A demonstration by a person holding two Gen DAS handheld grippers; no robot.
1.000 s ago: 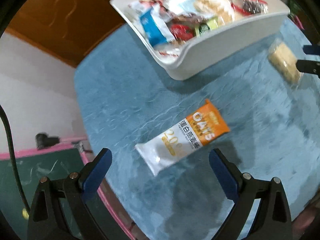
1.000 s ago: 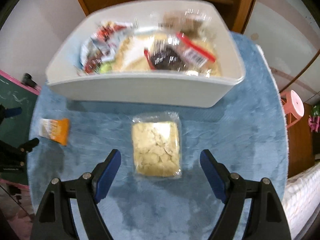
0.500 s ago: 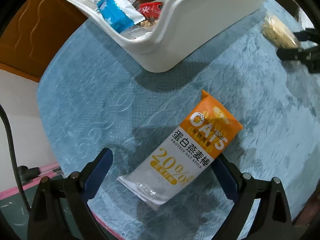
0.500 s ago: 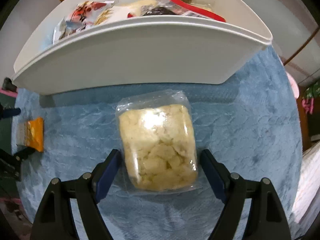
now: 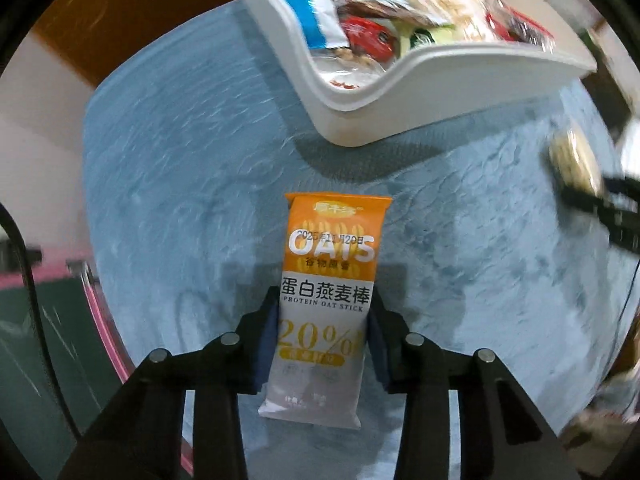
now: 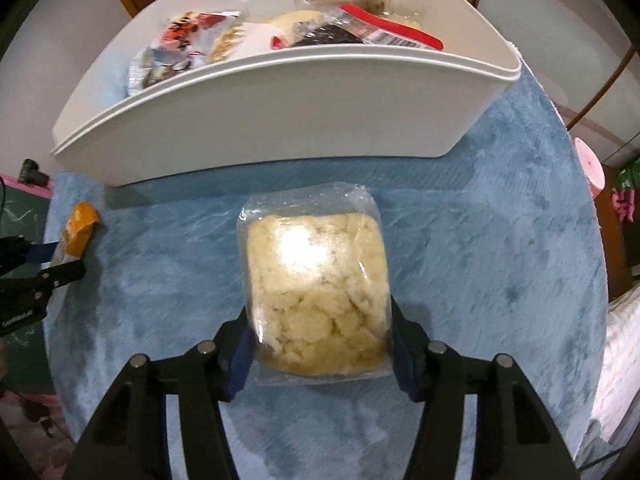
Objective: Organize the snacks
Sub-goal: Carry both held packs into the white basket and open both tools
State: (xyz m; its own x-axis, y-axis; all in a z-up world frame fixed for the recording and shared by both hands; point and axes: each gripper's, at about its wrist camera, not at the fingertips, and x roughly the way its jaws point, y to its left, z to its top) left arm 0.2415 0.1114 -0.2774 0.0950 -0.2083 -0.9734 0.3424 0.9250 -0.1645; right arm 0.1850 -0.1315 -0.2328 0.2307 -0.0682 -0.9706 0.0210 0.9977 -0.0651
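Note:
My left gripper (image 5: 322, 340) is shut on an orange and white oat bar (image 5: 326, 276), held by its white lower half above the blue cloth. My right gripper (image 6: 318, 340) is shut on a clear bag of pale crumbly snack (image 6: 316, 284), pinched at its near half. A white bin (image 6: 280, 128) with several wrapped snacks stands beyond both; it also shows in the left wrist view (image 5: 400, 92). The oat bar (image 6: 78, 228) and left gripper (image 6: 52, 260) show at the left of the right wrist view. The snack bag (image 5: 572, 160) shows at the right of the left wrist view.
A blue plush cloth (image 6: 500, 248) covers the round table. A green board with a pink frame (image 5: 48, 340) stands off the table's left edge. A pink stool (image 6: 588, 168) and wooden furniture (image 5: 132, 12) lie beyond the table.
Both grippers have closed: the left onto the oat bar, the right onto the snack bag. Both packets now point straight along the fingers. The bin appears a little farther off.

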